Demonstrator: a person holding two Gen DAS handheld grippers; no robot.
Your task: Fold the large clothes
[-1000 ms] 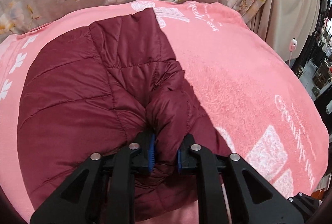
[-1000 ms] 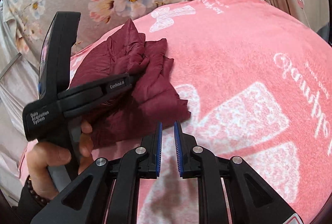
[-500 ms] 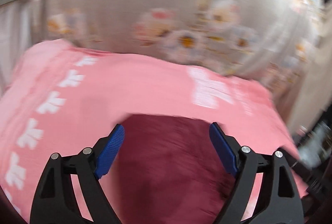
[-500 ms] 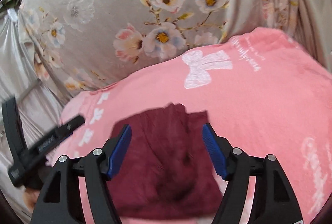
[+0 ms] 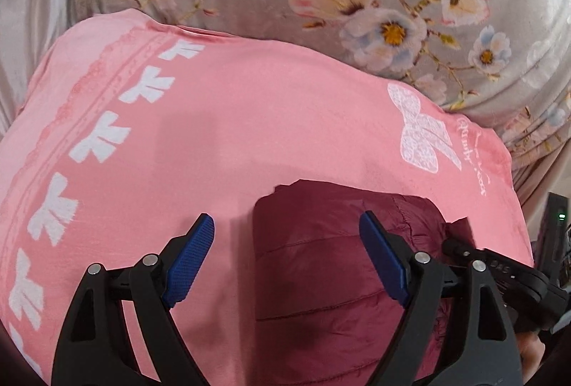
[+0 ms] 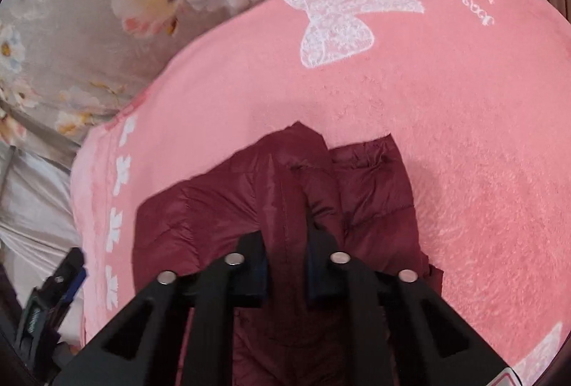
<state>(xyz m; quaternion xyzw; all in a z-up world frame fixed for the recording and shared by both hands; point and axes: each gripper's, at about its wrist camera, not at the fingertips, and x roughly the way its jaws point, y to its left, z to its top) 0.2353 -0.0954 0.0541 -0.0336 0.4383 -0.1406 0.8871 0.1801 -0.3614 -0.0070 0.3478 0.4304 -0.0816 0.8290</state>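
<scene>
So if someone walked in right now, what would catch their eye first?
The dark red puffer jacket bunched on the pink blanket with its white lace bow. The right gripper is closing on a fold of the jacket; the left gripper hangs open over its edge.

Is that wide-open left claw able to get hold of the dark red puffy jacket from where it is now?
Probably yes. The left gripper hangs open just over the near left edge of the maroon jacket, with nothing between them. The right gripper is closing on a fold of the jacket further right, clear of that edge.
</scene>
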